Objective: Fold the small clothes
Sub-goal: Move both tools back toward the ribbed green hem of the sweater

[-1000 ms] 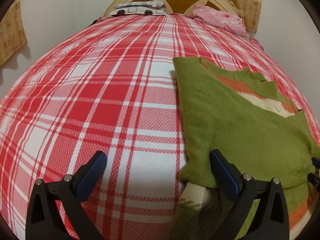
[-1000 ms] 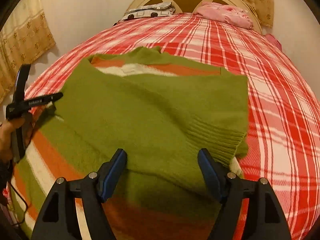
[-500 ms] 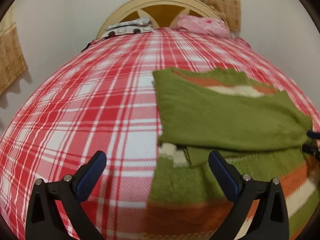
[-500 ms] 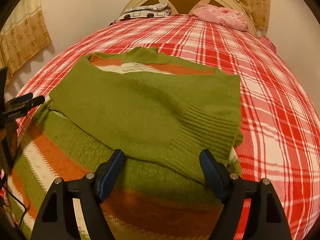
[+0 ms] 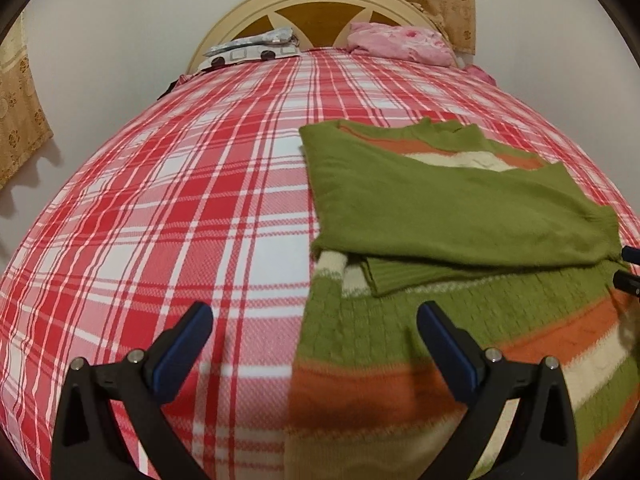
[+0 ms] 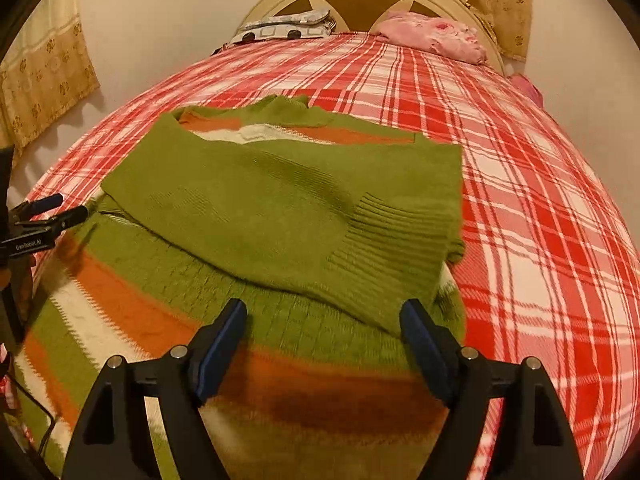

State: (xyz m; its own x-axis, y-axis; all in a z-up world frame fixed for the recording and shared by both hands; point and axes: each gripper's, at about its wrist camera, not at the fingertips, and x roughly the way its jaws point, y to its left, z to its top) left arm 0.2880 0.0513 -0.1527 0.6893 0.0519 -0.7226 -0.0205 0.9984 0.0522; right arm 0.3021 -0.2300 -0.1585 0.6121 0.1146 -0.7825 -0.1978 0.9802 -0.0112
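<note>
I have the sweater point(image 6: 280, 216) lying flat on the bed point(image 5: 180, 208), toward its right side and near the foot edge, with both sleeves already crossed over the chest and the striped hem end closest to me. My left gripper point(image 5: 314, 332) hovers over the sweater's left edge with its fingers point(image 5: 184, 332) wide apart and holding nothing; my right gripper point(image 6: 322, 326) hangs over the lower body, fingers point(image 6: 420, 328) likewise spread and empty.

This looks like a thick, soft knit: light, limp, and prone to sag and stretch rather than hold a crease. It should not slip much on the plaid cover, which I judge will drag with it if pulled sideways. I would pinch the two hem corners through both layers, lift only slightly, and carry them toward the collar.
</note>
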